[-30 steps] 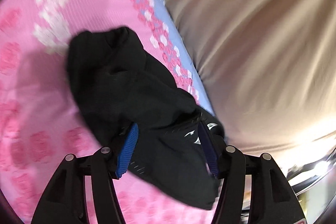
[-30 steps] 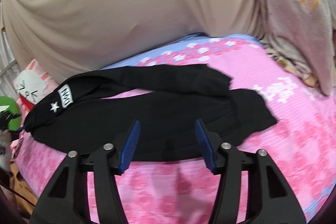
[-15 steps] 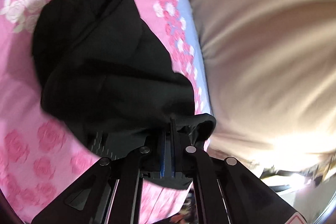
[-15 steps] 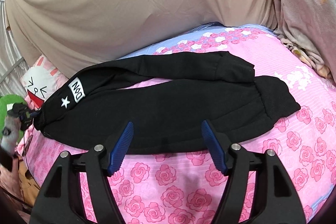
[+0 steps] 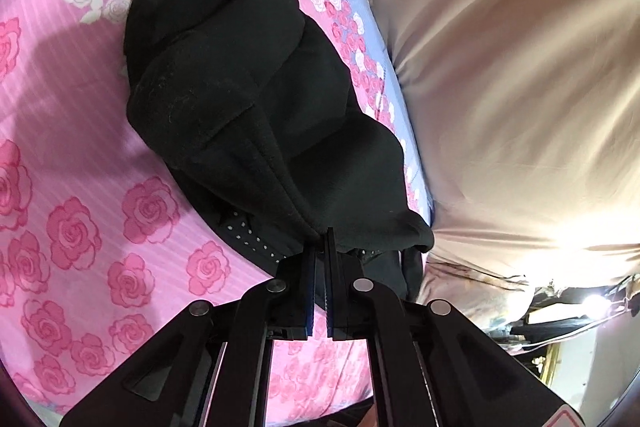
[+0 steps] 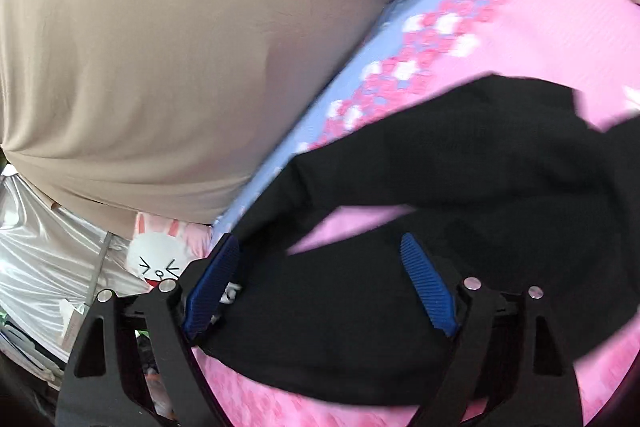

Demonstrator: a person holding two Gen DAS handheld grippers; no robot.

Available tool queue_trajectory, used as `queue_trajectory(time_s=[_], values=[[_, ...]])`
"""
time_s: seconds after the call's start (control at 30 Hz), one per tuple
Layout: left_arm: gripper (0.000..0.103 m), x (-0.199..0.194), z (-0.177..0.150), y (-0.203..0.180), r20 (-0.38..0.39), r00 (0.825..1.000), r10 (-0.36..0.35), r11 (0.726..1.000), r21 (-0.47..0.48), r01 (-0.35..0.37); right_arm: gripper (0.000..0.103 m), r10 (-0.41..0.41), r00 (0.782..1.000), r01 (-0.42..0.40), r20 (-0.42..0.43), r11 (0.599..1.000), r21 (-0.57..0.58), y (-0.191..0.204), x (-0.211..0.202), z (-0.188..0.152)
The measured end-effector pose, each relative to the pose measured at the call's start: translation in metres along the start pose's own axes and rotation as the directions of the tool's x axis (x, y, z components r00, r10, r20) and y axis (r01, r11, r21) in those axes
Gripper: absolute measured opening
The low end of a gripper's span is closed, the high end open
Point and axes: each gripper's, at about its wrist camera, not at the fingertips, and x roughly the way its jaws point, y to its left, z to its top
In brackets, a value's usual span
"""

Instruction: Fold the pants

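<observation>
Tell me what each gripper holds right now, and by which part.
The left gripper is shut on the black pants at their waist end. The right gripper holds nothing, its jaws open over the pants.

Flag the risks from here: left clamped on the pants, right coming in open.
Left gripper pinches only a thin edge of the black pants, so a pull could slip it free. Right gripper, whose jaws have just been opening, straddles bunched fabric in a blurred view; it may grab extra layers.
</observation>
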Motion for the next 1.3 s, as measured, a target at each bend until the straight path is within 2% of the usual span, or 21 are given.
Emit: queue_trajectory(time_s=[0.13,0.23,0.3,0.4,0.43,0.57,0.6,0.63,0.67,0.7,0.73,0.8,0.87,0.93,0.97,1.03,1.07,1.13,1.2,1.23,1.3], values=[[0.002,-0.010,0.000,0.005,0.024,1.000,0.017,1.000,0.017,-0.018,0.082,0.045,0.988,-0.043,-0.149,0.999,0.023,0.029,0.067,0.006],[0.000,-0.016,0.000,0.007,0.038,0.999,0.023,0.999,0.036,-0.024,0.082,0.058,0.967,-0.030,-0.249,0.993,0.116,0.026,0.113,-0.005],[0.000,-0.020,0.004,0.007,0.054,0.998,0.031,0.998,0.045,-0.033,0.082,0.082,0.955,-0.034,-0.285,0.985,0.169,0.020,0.134,-0.017],[0.000,-0.035,0.012,0.008,0.139,0.986,0.096,0.993,0.058,-0.105,0.082,0.148,0.959,-0.086,-0.241,0.964,0.251,0.011,0.151,-0.025],[0.000,-0.037,0.013,0.010,0.137,0.987,0.086,0.994,0.055,-0.094,0.082,0.166,0.964,-0.108,-0.206,0.958,0.267,0.011,0.155,-0.022],[0.000,-0.030,0.014,0.009,0.107,0.993,0.053,0.997,0.044,-0.058,0.082,0.192,0.968,-0.137,-0.163,0.944,0.301,0.016,0.175,-0.013],[0.000,-0.025,0.010,0.005,0.084,0.996,0.016,0.998,0.062,-0.021,0.081,0.193,0.969,-0.140,-0.156,0.943,0.302,0.019,0.179,-0.011],[0.000,-0.023,0.006,0.003,0.069,0.997,-0.017,0.997,0.072,0.012,0.068,0.180,0.974,-0.137,-0.137,0.951,0.278,0.024,0.181,-0.010],[0.000,-0.021,0.002,0.002,0.062,0.997,-0.043,0.997,0.074,0.038,0.037,0.164,0.978,-0.127,-0.133,0.961,0.246,0.030,0.182,-0.009],[0.006,-0.020,-0.002,0.000,0.066,0.996,-0.059,0.996,0.069,0.055,0.018,0.122,0.984,-0.095,-0.132,0.976,0.194,0.037,0.182,-0.009],[0.023,-0.017,-0.003,0.000,0.074,0.996,-0.058,0.997,0.059,0.054,0.004,0.093,0.988,-0.074,-0.122,0.985,0.154,0.044,0.179,-0.010],[0.039,-0.011,-0.002,0.002,0.091,0.994,-0.054,0.998,0.037,0.051,0.004,0.068,0.994,-0.062,-0.081,0.995,0.078,0.058,0.163,-0.012],[0.039,-0.004,0.001,0.007,0.089,0.995,-0.042,0.999,0.007,0.042,0.004,0.042,0.999,-0.042,-0.013,0.997,-0.060,0.083,0.125,-0.019],[0.039,0.003,0.003,0.010,0.075,0.996,-0.039,0.999,-0.002,0.039,0.004,0.020,0.999,-0.013,0.030,0.979,-0.205,0.106,0.085,-0.035],[0.039,0.005,0.004,0.011,0.072,0.997,-0.030,1.000,0.001,0.030,0.004,-0.016,0.999,0.027,0.041,0.953,-0.300,0.118,0.058,-0.056],[0.039,0.012,0.004,0.014,0.070,0.998,0.005,1.000,0.005,-0.005,0.005,-0.089,0.996,0.089,0.018,0.925,-0.368,0.118,0.036,-0.089],[0.039,0.014,0.004,0.018,0.066,0.998,0.011,1.000,0.000,-0.011,0.010,-0.144,0.990,0.132,-0.003,0.915,-0.382,0.111,0.034,-0.103],[0.039,0.022,0.006,0.027,0.051,0.999,0.017,0.999,-0.029,-0.016,0.013,-0.226,0.973,0.191,-0.051,0.908,-0.373,0.089,0.044,-0.122],[0.039,0.025,0.007,0.033,0.055,0.998,0.009,0.999,-0.050,-0.007,0.014,-0.211,0.972,0.171,-0.100,0.935,-0.309,0.065,0.052,-0.125],[0.039,0.024,0.007,0.033,0.063,0.998,0.002,0.999,-0.050,0.001,0.018,-0.191,0.975,0.156,-0.109,0.950,-0.270,0.057,0.049,-0.125],[0.035,0.022,0.009,0.031,0.071,0.997,-0.010,0.999,-0.030,0.013,0.039,-0.159,0.982,0.133,-0.099,0.965,-0.225,0.042,0.041,-0.122]])
